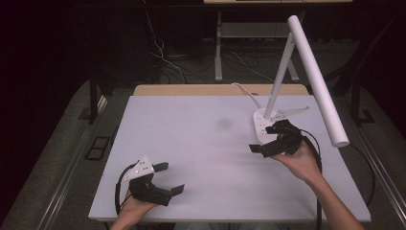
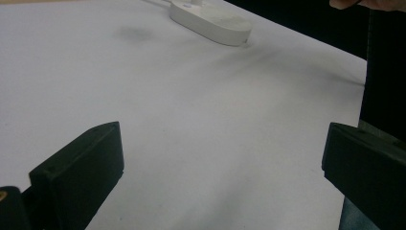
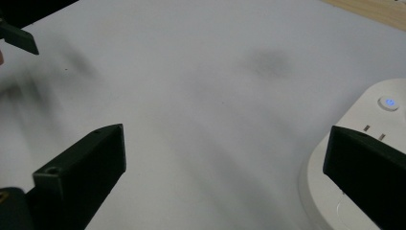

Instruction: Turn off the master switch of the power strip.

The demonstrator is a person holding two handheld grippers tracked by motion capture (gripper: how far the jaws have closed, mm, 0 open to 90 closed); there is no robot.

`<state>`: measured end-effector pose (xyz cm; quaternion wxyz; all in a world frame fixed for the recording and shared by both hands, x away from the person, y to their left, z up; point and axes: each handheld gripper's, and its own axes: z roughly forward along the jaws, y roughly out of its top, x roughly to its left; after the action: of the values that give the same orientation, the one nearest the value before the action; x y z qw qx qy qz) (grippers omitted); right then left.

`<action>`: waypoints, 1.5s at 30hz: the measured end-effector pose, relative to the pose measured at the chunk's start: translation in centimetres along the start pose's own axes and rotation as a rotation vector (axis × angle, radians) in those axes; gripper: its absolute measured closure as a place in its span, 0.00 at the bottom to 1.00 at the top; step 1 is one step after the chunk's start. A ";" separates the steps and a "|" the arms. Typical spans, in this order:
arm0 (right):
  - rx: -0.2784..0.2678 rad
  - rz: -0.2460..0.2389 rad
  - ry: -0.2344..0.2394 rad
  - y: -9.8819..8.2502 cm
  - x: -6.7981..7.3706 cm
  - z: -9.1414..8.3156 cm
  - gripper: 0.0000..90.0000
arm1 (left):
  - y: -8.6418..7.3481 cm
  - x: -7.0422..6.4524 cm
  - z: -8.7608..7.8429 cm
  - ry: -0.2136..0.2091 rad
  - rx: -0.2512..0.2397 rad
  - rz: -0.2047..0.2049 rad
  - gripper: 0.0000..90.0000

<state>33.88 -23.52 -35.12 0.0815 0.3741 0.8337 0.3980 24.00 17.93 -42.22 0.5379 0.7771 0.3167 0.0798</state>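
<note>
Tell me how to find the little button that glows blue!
Look at the white table, on its far right side, where a white desk lamp stands. Go down its pole to the flat oval base. The button is a small round one on top, the only spot there glowing blue.

Cut off at the bottom edge of the high view: both forearms, and the hand (image 1: 134, 208) under the left tongs (image 1: 168, 178). Hidden behind the right tongs (image 1: 263, 139) there: the near part of the lamp base (image 1: 261, 125). Cut off at the right edge of the right gripper view, beside the right tongs (image 3: 225, 167): most of the lamp base (image 3: 378, 120), with its small marks under the blue light (image 3: 389, 102) too tiny to read. Blurred far off to the upper left there: a dark smear on the table (image 3: 191, 96). Cut off at the top, far ahead of the left tongs (image 2: 222, 163), in the left gripper view: the lamp base (image 2: 213, 21) and a bit of hand (image 2: 368, 4).
</note>
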 end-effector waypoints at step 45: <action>0.132 -0.048 -0.172 5.2 -3.3 4.0 0.47 | 0.0 -0.1 0.1 -0.001 0.031 0.017 0.00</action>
<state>40.85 -21.32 -34.55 0.1375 0.3913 0.8568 0.3065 23.97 17.76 -42.27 0.5254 0.7880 0.3111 0.0788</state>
